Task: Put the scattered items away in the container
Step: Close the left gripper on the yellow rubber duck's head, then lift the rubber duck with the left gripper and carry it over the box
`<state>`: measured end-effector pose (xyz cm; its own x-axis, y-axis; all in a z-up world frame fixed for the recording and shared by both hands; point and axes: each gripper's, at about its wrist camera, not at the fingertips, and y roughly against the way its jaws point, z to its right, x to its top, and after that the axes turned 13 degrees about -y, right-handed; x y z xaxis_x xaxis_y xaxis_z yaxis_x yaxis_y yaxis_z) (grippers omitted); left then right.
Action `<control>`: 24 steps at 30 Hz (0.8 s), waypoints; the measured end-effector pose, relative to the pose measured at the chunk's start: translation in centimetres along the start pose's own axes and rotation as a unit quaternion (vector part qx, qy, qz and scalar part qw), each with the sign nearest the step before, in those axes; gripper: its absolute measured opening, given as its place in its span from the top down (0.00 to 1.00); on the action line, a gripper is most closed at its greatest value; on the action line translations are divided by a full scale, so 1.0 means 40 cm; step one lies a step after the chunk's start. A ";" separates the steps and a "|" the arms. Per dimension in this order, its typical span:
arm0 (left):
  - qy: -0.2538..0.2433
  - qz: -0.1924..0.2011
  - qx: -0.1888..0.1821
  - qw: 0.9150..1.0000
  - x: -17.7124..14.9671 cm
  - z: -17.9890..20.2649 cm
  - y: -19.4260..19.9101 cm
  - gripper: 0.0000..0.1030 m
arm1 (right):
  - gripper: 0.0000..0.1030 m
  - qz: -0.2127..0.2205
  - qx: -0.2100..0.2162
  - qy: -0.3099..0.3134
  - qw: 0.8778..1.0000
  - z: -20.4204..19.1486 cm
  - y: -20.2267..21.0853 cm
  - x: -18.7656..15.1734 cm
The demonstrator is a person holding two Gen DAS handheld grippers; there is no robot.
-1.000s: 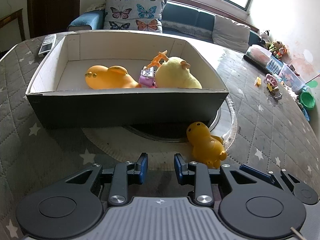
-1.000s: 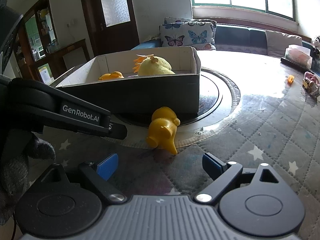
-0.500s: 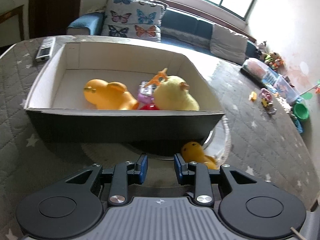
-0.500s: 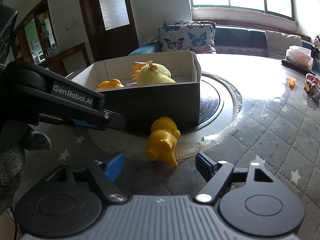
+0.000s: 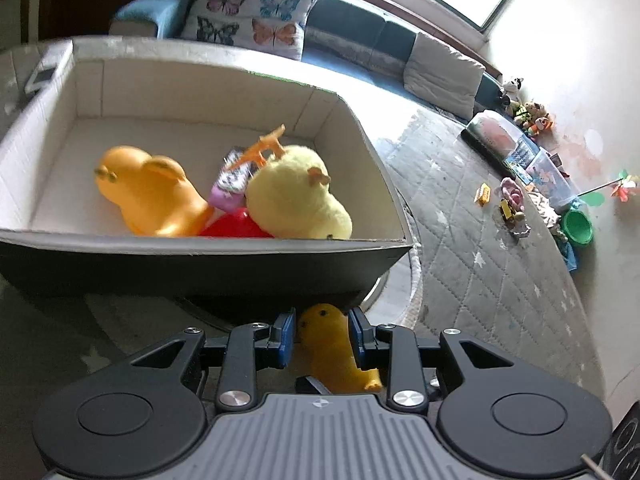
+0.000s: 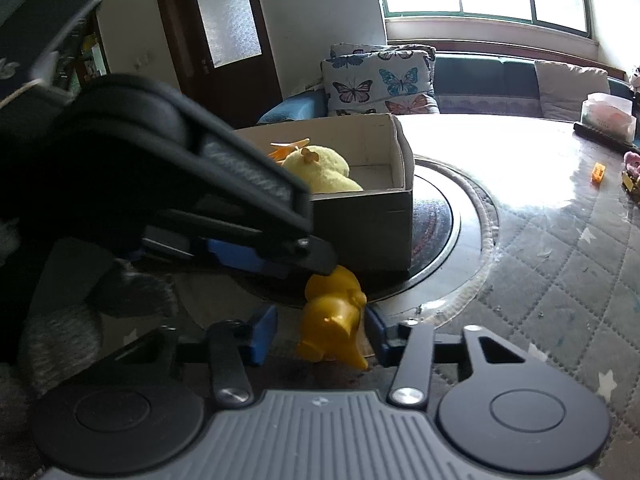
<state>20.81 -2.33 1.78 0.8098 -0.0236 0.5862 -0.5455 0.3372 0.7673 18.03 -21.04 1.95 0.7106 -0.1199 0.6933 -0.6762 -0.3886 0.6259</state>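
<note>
Small glossy yellow duck toy (image 6: pixel 334 312) on its side, just beside dark open box (image 6: pixel 360 232) of toys.

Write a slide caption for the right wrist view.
Right gripper closing around a yellow toy duck beside the toy box.

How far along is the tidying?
Done: an orange toy, a yellow plush and some smaller pieces lie in the box. In hand: the right gripper has just been closing its jaws around the yellow duck on the table before the box, not yet pinching it; the left gripper hovers open above it. Left: the duck, perhaps the small toys at the table's far edge.
</note>
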 end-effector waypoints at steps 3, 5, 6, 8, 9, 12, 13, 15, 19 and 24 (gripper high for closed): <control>0.012 -0.008 -0.002 1.000 0.002 -0.006 -0.017 0.69 | 0.68 -0.003 -0.002 -0.003 1.000 0.006 -0.004 -0.001; 0.020 -0.012 -0.002 1.000 0.003 -0.011 -0.027 0.69 | 0.68 -0.004 -0.001 -0.006 1.000 0.010 -0.003 -0.002; 0.024 -0.014 -0.005 1.000 0.004 -0.014 -0.031 0.69 | 0.68 -0.004 -0.001 -0.007 1.000 0.012 -0.003 -0.002; 0.030 -0.015 -0.007 0.999 0.006 -0.018 -0.037 0.68 | 0.69 -0.005 0.000 -0.007 1.000 0.013 -0.001 -0.004; 0.032 -0.015 -0.007 0.999 0.007 -0.019 -0.040 0.67 | 0.69 -0.005 0.002 -0.008 1.000 0.014 -0.001 -0.004; 0.038 -0.017 -0.009 0.999 0.007 -0.020 -0.049 0.66 | 0.69 -0.005 0.004 -0.011 1.000 0.016 0.000 -0.005; 0.040 -0.018 -0.010 0.999 0.008 -0.020 -0.053 0.66 | 0.69 -0.005 0.005 -0.011 1.000 0.016 0.000 -0.006; 0.044 -0.018 -0.012 0.999 0.006 -0.022 -0.056 0.66 | 0.69 -0.004 0.005 -0.011 1.000 0.016 0.001 -0.006; 0.040 -0.012 -0.018 0.999 -0.001 -0.025 -0.052 0.66 | 0.69 -0.003 0.004 -0.010 1.000 0.012 0.009 -0.009; 0.046 0.009 -0.027 0.999 -0.028 -0.036 -0.016 0.66 | 0.69 -0.002 0.011 0.002 1.000 -0.004 0.033 -0.017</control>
<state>20.56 -1.16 0.28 0.8181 0.0674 0.5711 -0.5491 0.3869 0.7408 16.63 -21.35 2.38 0.7123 -0.1155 0.6923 -0.6691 -0.4094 0.6202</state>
